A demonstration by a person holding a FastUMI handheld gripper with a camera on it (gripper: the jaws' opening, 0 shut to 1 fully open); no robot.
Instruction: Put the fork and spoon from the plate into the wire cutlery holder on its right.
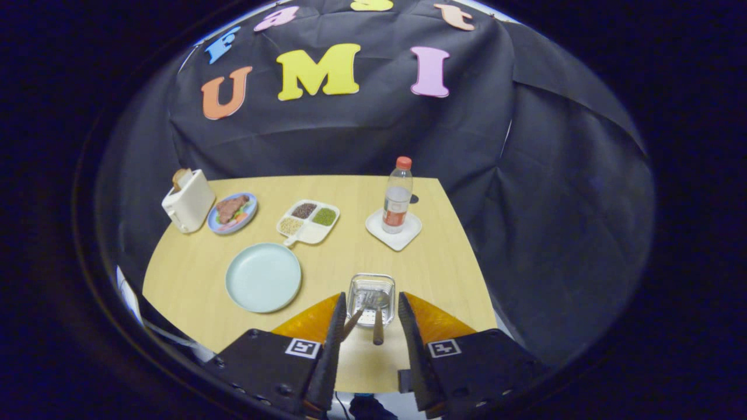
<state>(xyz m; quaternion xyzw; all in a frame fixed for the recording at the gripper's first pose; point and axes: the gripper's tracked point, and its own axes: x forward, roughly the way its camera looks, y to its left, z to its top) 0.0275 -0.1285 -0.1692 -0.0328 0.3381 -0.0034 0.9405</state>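
Judging by how things lie, we think the task is essentially done: two wooden handles [378, 332], likely the fork and spoon, stand tilted in the wire cutlery holder [371, 290] just ahead of and between our fingers. Our gripper [369, 326] is spread apart, holding nothing. Ahead to the left, the pale plate [263, 277] lies bare on the table [350, 251]. Only pulling back seems left.

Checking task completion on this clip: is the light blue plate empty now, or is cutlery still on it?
Empty. The plate shows a bare surface, and two handles stand in the wire holder between the open gripper fingers.
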